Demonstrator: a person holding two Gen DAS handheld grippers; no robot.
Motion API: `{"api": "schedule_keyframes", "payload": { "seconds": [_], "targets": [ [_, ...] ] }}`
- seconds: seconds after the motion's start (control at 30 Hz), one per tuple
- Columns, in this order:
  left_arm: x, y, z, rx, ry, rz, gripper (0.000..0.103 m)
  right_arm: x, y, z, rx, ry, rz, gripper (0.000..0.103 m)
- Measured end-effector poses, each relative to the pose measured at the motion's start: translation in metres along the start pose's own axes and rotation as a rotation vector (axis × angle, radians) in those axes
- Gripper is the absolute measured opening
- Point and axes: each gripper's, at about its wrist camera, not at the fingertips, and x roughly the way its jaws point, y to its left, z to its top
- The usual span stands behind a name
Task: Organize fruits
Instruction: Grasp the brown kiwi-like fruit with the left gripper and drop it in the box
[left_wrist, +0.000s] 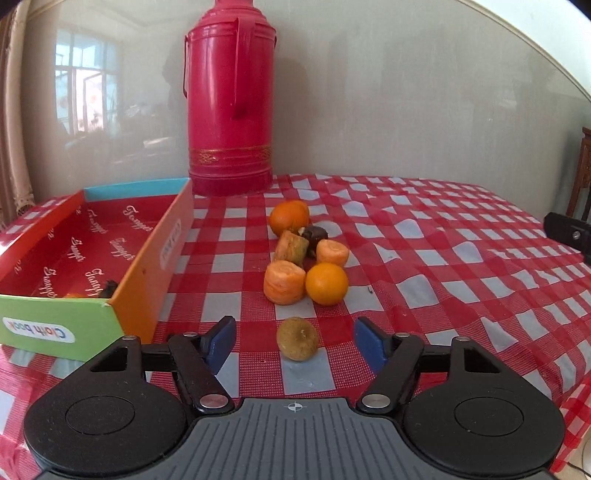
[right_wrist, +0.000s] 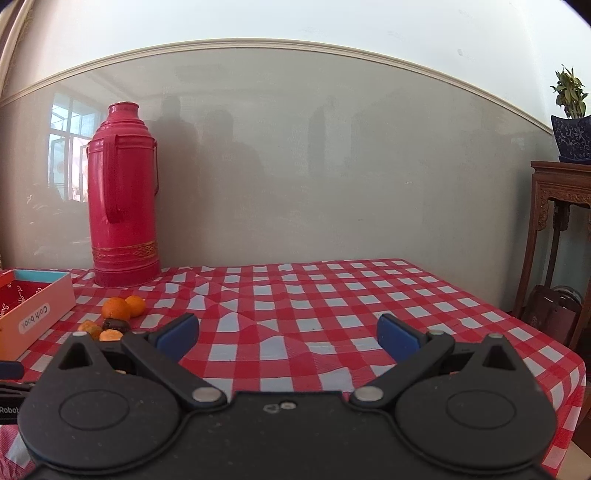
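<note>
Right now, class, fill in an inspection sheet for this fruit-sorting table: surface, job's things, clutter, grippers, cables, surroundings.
Surface: table under a red-and-white checked cloth, wrinkled in places.
Job's things: colourful cardboard box at the left, open, with a few pieces in its near corner; cluster of oranges, carrot-like chunks and a dark piece on the cloth; a brownish fruit nearest the left gripper.
Clutter: red thermos flask standing behind the box.
Grippers: left gripper has its jaws open either side of the brownish fruit, not touching; right gripper open over bare cloth.
Cables: nothing seen.
Surroundings: glossy grey wall, carved wooden stand with a potted plant.
</note>
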Motion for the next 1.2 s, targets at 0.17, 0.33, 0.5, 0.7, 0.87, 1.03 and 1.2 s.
{"api": "schedule_keyframes", "payload": {
  "seconds": [0.17,0.33,0.5,0.7,0.87,1.03,1.2],
  "targets": [
    [0.010,-0.001,-0.002,0.011,0.052,-0.002,0.026,0.000,-0.015,-0.001,0.028,0.005,-0.026,0.097],
    [0.001,-0.002,0.001,0.032,-0.003,-0.004,0.026,-0.001,-0.026,-0.003,0.052,0.009,-0.048,0.097],
    [-0.015,0.002,0.007,0.055,-0.067,0.013,0.026,0.001,-0.023,-0.003,0.071,0.017,-0.043,0.097],
    [-0.034,0.026,0.018,0.029,-0.133,0.054,0.026,0.000,0.004,-0.002,0.047,0.020,0.003,0.097],
    [-0.046,0.062,0.026,0.003,-0.193,0.133,0.026,-0.002,0.035,-0.002,0.007,0.024,0.057,0.097],
    [-0.038,0.105,0.023,-0.060,-0.180,0.209,0.026,0.003,0.063,-0.004,-0.056,0.038,0.121,0.097],
    [-0.032,0.141,0.024,-0.127,-0.185,0.243,0.026,0.008,0.085,-0.005,-0.087,0.057,0.188,0.097]
  ]
}}
